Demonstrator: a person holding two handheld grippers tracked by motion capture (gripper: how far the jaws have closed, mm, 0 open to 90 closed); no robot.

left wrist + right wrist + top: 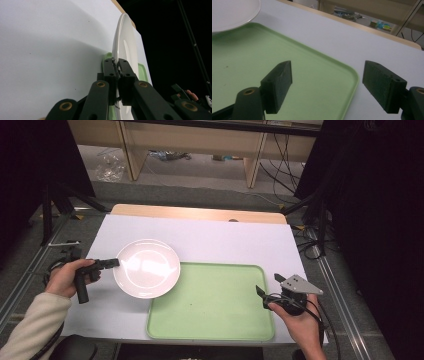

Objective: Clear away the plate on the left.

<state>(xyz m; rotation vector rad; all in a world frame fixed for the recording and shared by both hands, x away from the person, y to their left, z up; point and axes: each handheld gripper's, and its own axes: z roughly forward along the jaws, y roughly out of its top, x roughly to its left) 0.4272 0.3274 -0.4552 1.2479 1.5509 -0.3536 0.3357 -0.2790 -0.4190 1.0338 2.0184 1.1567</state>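
I see a table covered with a white sheet (210,237); a strip of its wooden top (197,213) shows along the far edge. A light green tray (220,315) lies flat at the near edge, toward the right corner.

My left gripper (111,263) comes in from the table's left edge, held in my left hand (70,277). Its jaws are pressed together on the left rim of a round white plate (146,268). In the left gripper view the left gripper (117,72) pinches the thin rim of the plate (125,45), which runs edge-on away from the camera. The plate overlaps the tray's far left corner. In the right gripper view the plate (232,13) casts a shadow on the tray (287,75) beneath it, so that side seems lifted clear, though I cannot tell whether the rest touches the sheet.

My right gripper (269,285) is held in my right hand (297,320) at the tray's right edge, near the table's near right corner, with a grey three-cornered plate on top. In the right gripper view the right gripper (327,85) has its jaws spread wide with nothing between them, one over the tray, the other over the white sheet (362,42) past the tray's rounded corner.

I can read no brand, label or writing on the plate, tray or grippers.
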